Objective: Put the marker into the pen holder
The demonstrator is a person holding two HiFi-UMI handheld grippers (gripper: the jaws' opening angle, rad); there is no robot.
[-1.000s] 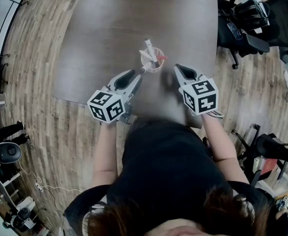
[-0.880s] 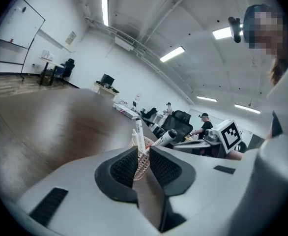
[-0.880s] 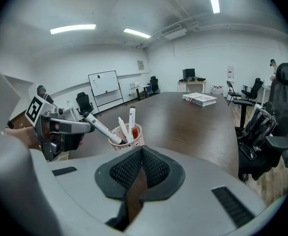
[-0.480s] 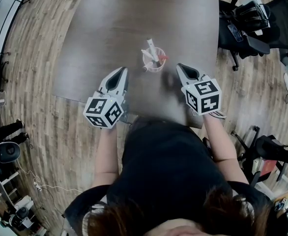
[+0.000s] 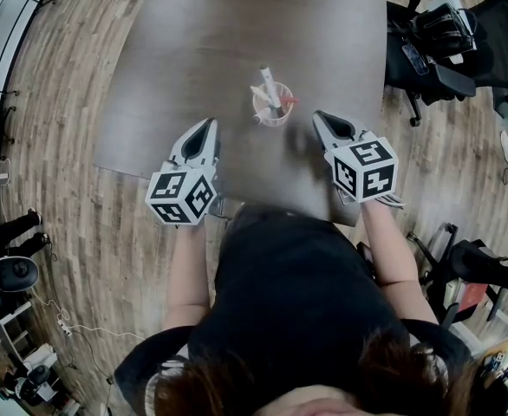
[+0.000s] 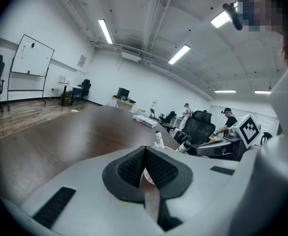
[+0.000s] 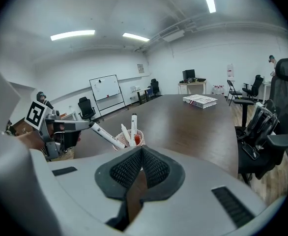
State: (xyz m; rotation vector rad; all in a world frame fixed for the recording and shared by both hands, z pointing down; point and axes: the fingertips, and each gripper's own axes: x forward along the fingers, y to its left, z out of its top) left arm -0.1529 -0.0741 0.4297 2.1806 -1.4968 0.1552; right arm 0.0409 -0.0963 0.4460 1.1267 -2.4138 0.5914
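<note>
A pale mesh pen holder [image 5: 271, 111] stands on the dark table [image 5: 193, 50] with several markers in it. One white marker [image 5: 268, 83] stands upright, another [image 7: 104, 134] leans out to the left, and a red-capped one [image 7: 136, 140] is beside them. My left gripper [image 5: 207, 128] sits left of the holder, apart from it, jaws shut and empty. My right gripper [image 5: 322, 120] rests to the holder's right, also shut with nothing in it. In the left gripper view the markers [image 6: 159, 138] rise just beyond the closed jaw tips [image 6: 145, 148]. The right gripper [image 7: 142, 148] points at the holder [image 7: 128, 140].
Black office chairs [image 5: 436, 33] stand off the table's right side. A box or book [image 7: 199, 100] lies at the table's far end. The table's near edge [image 5: 150, 176] runs just below both grippers, with wood floor around. People sit in the background.
The left gripper was open at the holder's rim with a marker at its tip. It has drawn back to the left and shut, and the marker stays in the holder. The right gripper barely moved.
</note>
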